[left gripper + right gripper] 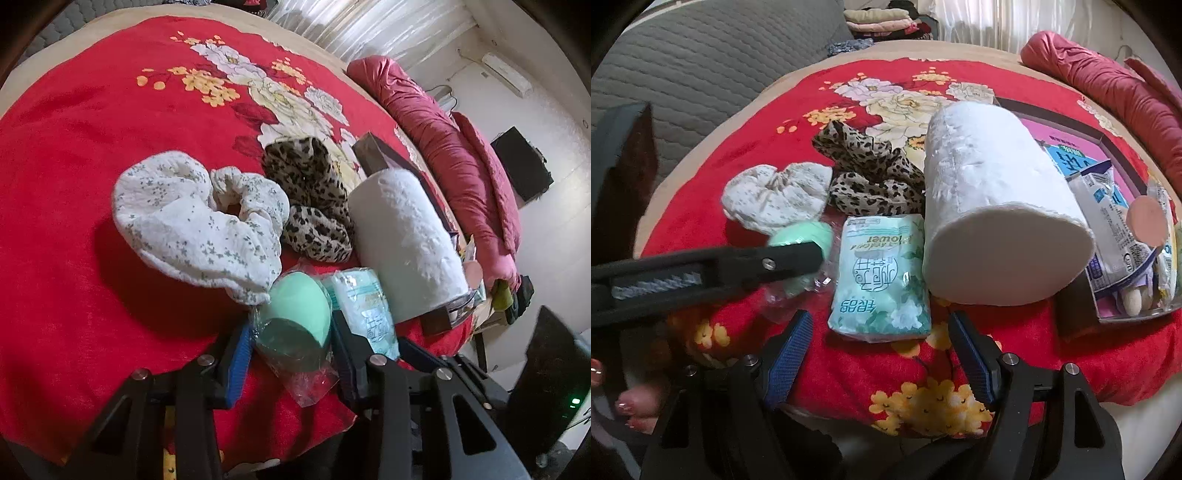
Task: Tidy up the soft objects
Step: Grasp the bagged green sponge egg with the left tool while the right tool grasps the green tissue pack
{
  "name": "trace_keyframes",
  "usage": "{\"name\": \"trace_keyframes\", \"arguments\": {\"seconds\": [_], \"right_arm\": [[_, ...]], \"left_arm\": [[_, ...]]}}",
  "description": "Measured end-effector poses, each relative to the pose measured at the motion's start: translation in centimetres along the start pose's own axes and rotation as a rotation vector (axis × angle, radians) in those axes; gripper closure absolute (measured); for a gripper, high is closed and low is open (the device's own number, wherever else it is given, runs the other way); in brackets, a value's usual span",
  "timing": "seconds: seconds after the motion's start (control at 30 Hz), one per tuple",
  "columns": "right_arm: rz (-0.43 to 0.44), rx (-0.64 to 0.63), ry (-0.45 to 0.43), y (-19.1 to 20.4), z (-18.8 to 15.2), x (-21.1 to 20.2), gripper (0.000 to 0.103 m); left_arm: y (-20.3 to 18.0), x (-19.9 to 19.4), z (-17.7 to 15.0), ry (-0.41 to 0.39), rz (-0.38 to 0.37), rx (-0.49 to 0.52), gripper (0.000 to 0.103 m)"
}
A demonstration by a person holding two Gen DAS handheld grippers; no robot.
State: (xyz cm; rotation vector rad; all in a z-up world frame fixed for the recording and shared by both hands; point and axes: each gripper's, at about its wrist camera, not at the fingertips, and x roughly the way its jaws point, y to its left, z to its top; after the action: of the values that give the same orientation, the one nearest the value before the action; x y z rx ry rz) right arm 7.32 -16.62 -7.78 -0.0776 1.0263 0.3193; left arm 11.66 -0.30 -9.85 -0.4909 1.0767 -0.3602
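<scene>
Between the blue pads of the left gripper (291, 354) a mint-green sponge (298, 314) in a clear plastic wrapper is framed, lying on the red flowered blanket (92, 147). The left pad (242, 350) is seen just beside the wrapper and the right pad sits against its other edge, yet a firm squeeze on the sponge cannot be made out, so whether it is clamped cannot be told. From the right wrist view one black finger of that gripper is seen laid across the near side of the sponge.

Just right of the sponge a small tissue pack (365, 314) with a green flower print is found, touching the outer side of the left gripper's right finger. The right gripper (879, 354) is held above the blanket with its jaws apart and nothing between them; the tissue pack (882, 273) lies just beyond its fingertips, roughly centred on the gap.

Beyond the sponge a white speckled scrunchie (195, 221) is spread flat, and a leopard-print scrunchie (314, 199) is bunched beside it, the two touching. To the right of these a large white paper roll (402, 236) lies on its side, partly resting on a shallow cardboard tray (1115, 147) that holds packets. A rolled dark-pink quilt (443, 147) is seen along the far edge of the bed. Fingertips of a hand (631, 402) are visible at the lower left of the right wrist view.
</scene>
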Motion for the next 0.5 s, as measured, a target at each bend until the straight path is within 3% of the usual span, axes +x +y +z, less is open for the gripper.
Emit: {"name": "trace_keyframes", "arguments": {"seconds": [0.27, 0.43, 0.5], "right_arm": [[0.008, 0.012, 0.004, -0.3, 0.2, 0.9, 0.027], [0.053, 0.017, 0.002, -0.3, 0.2, 1.2, 0.046], [0.069, 0.031, 0.004, -0.6, 0.2, 1.2, 0.047]], "left_arm": [[0.5, -1.8, -0.7, 0.002, -0.015, -0.024, 0.062], [1.1, -3.0, -1.2, 0.000, -0.010, -0.058, 0.062], [1.3, -3.4, -1.4, -0.003, -0.006, -0.065, 0.062]]}}
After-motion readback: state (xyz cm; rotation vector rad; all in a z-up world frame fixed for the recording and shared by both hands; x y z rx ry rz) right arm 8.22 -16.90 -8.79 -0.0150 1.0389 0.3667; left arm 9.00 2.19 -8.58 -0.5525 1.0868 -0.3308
